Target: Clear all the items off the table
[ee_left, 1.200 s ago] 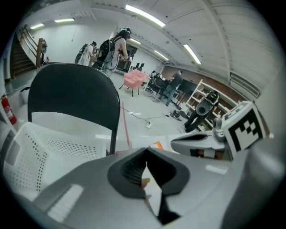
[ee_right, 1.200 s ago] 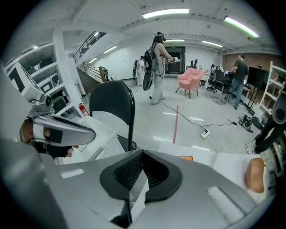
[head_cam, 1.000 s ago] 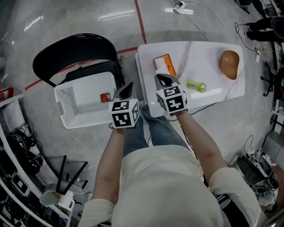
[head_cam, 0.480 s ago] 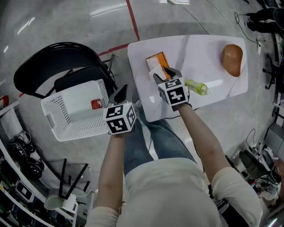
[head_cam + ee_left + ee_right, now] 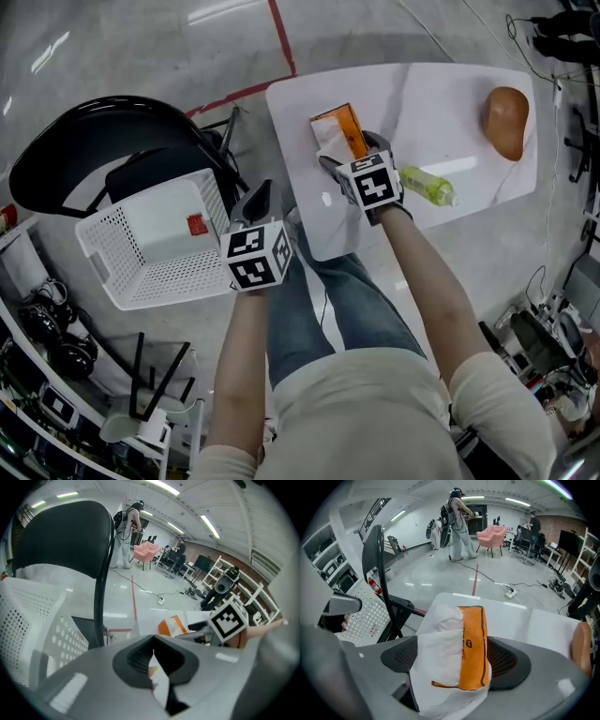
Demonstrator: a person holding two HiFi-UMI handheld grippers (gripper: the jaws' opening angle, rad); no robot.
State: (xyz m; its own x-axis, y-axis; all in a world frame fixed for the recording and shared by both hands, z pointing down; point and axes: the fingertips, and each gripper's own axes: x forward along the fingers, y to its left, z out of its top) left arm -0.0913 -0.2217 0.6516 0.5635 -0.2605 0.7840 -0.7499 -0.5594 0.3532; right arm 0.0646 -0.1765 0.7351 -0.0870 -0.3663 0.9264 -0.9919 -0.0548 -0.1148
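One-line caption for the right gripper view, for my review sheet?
Right gripper, fingers just opened wide, straddles the orange-and-white tissue pack on the white table.

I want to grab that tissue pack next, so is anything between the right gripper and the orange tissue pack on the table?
Nothing visible does. The right gripper has just been opening its jaws, and they straddle the orange tissue pack on the table, with no other item between.
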